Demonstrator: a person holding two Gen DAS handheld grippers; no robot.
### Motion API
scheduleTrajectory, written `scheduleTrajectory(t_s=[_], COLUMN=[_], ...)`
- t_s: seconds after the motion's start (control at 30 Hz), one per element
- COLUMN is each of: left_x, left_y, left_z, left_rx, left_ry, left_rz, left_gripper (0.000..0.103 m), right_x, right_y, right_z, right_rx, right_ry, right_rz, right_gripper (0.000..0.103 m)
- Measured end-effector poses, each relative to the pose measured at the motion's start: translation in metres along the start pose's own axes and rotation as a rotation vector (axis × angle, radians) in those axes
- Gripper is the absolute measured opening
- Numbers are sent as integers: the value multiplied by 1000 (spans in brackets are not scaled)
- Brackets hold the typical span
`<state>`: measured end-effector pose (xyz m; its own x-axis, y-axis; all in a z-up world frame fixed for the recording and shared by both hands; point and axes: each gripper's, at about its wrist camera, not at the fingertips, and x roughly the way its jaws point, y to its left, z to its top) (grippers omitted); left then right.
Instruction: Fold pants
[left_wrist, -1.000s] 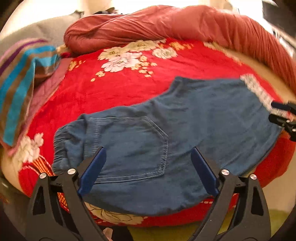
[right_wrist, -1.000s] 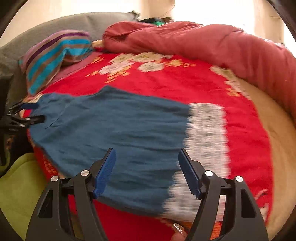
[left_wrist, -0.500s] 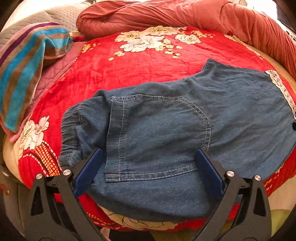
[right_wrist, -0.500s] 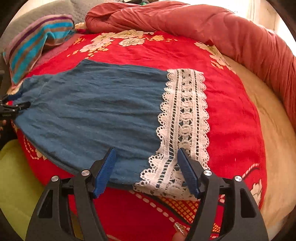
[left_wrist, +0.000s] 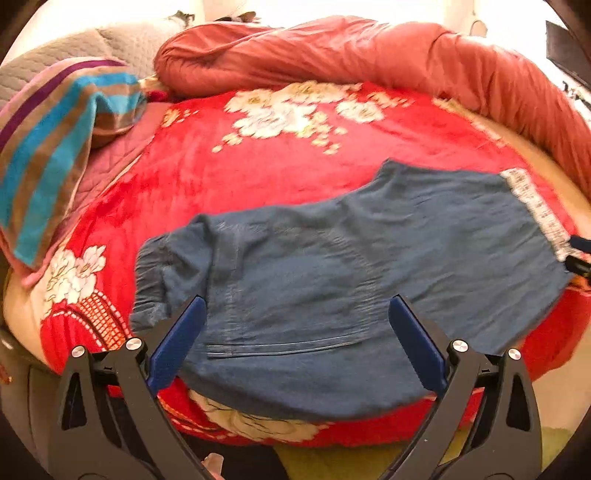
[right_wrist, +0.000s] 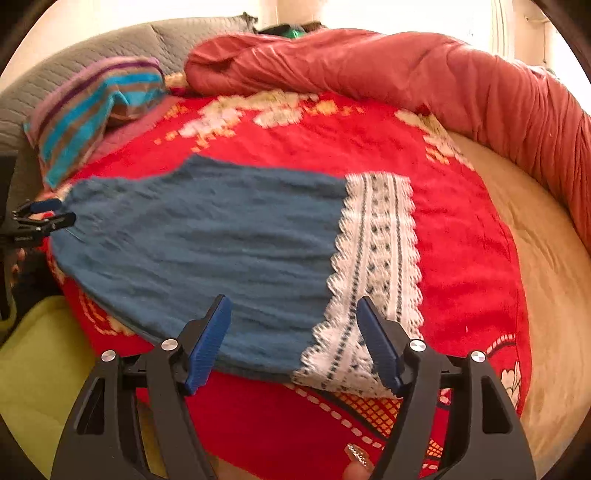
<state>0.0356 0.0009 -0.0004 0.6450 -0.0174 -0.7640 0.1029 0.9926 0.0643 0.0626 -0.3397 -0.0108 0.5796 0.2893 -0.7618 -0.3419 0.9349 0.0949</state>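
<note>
Blue denim pants (left_wrist: 351, 280) lie flat across a red floral blanket (left_wrist: 288, 162), waistband at the left, white lace hem (left_wrist: 535, 206) at the right. My left gripper (left_wrist: 295, 332) is open and empty, hovering over the back pocket near the waist end. In the right wrist view the pants (right_wrist: 207, 251) end in the lace hem (right_wrist: 376, 273). My right gripper (right_wrist: 293, 334) is open and empty above the near edge by the lace. The left gripper also shows in the right wrist view (right_wrist: 40, 218), and the right gripper's tip shows in the left wrist view (left_wrist: 580, 254).
A rolled rust-red quilt (left_wrist: 369, 55) runs along the back and right. A striped blanket (left_wrist: 55, 147) lies at the left over a grey quilted cushion (right_wrist: 110, 44). Beige sheet (right_wrist: 546, 258) shows at the right; yellow-green fabric (right_wrist: 37, 350) lies below the bed edge.
Both grippers have drawn back and up from the pants, so the garment looks smaller. The pants have not moved and both grippers remain open.
</note>
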Motion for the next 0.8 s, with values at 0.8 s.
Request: scheduleTrajectory(t_s=[0.8], left_x=[44], left_y=[-57], left_z=[-30], left_rx=[152], left_ry=[156], left_rz=[-30], left_gripper=[94], right_x=[33], right_y=[30], right_z=[-11], right_rx=[-12], right_ry=[83], right_rz=[95], right_gripper=[78])
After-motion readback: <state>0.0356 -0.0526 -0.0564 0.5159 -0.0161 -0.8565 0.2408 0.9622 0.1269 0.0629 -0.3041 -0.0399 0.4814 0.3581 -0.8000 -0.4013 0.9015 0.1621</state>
